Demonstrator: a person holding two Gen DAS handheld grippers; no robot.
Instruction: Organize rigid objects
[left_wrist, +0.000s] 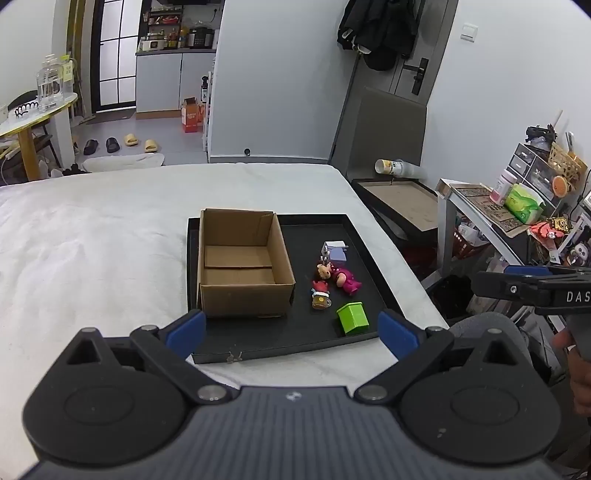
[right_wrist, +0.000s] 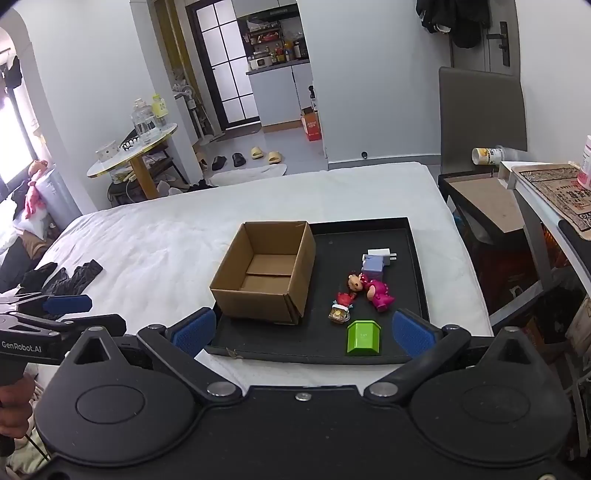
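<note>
Right wrist: green block (right_wrist: 362, 338) front hidden below tray (right_wrist: 417, 258) rim.

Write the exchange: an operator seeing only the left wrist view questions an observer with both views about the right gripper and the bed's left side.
Operator: Is the right gripper open?
Observer: Yes, open and empty, facing the green block.
Operator: Anything on the bed left of the cardboard box?
Observer: Dark clothing lies on the white bed, apart from the tray.
</note>
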